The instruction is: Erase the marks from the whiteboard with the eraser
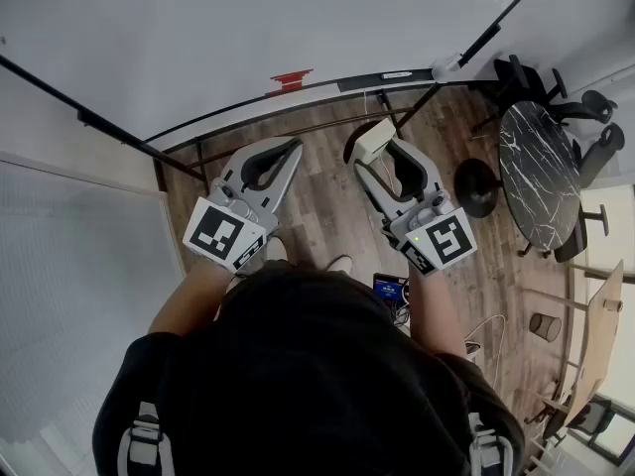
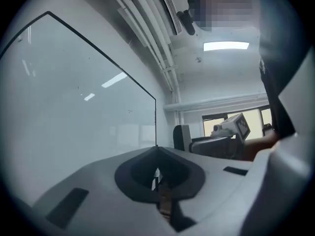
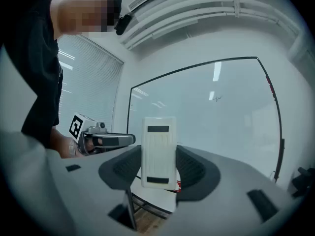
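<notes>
The whiteboard (image 1: 248, 28) stands in front of me, black-framed. It fills the left gripper view (image 2: 74, 107) and the back of the right gripper view (image 3: 211, 117), where a small faint mark (image 3: 218, 98) shows on its upper part. My right gripper (image 1: 375, 149) is shut on a white eraser (image 1: 374, 139), which stands upright between the jaws (image 3: 158, 151), a short way off the board. My left gripper (image 1: 295, 149) is shut and holds nothing, its tips meeting (image 2: 156, 149) near the board's right edge. The two grippers sit side by side.
A red object (image 1: 291, 79) lies on the board's tray. The stand's black bars (image 1: 298, 127) cross the wood floor below the grippers. A round black marble table (image 1: 539, 172) with chairs stands at the right. Window blinds (image 1: 69, 266) are at the left.
</notes>
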Available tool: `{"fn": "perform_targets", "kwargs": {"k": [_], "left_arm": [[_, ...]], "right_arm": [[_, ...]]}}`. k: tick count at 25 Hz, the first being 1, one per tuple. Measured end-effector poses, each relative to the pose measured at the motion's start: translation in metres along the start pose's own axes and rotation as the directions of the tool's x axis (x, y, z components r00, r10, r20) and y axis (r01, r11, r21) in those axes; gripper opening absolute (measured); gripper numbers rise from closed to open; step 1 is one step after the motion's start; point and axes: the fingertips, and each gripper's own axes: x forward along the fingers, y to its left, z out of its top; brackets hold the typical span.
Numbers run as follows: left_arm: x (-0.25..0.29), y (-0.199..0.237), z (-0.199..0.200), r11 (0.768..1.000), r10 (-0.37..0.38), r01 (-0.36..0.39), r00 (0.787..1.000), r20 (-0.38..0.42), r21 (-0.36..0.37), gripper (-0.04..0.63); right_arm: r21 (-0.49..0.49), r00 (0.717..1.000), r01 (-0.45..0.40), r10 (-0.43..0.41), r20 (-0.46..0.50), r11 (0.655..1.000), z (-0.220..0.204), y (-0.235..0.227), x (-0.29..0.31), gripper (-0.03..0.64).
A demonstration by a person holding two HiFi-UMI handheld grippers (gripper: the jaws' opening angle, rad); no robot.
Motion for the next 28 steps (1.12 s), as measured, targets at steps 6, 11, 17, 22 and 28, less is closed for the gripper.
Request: {"fn": "perform_targets", "kwargs": {"k": [6,11,17,22,28], "left_arm": [[-0.004,0.010,-0.001,1.000,0.017,-0.017,1.000,0.007,0.003,0.005],[-0.010,0.019,-0.007,1.000,0.025,-0.025,1.000,-0.002,-0.004,0.005],[-0.023,0.038,-0.001,0.999,0.032,-0.032,0.999,0.017,-0.008,0.005],[-0.033,0.057,0.000,1.000,0.020,-0.020,0.999,0.026,-0.013,0.005],[-0.046,0.087,0.002,1.000,-0.010,0.011,1.000,0.029,-0.023,0.005]], "right_arm": [[-0.005,1.000,-0.005,0.005,-0.009,1.000,-0.003,0.001,0.010,0.219],[0.012,1.000,-0.007,0.007,-0.003,1.000,-0.004,0.007,0.017,0.221],[0.020,1.000,-0.008,0.008,0.011,1.000,0.003,0.018,0.031,0.219],[0.026,1.000,-0.001,0.001,0.013,1.000,0.006,0.028,0.050,0.220],[0.006,1.000,0.023,-0.023,-0.001,1.000,0.010,0.044,0.081,0.221]]}}
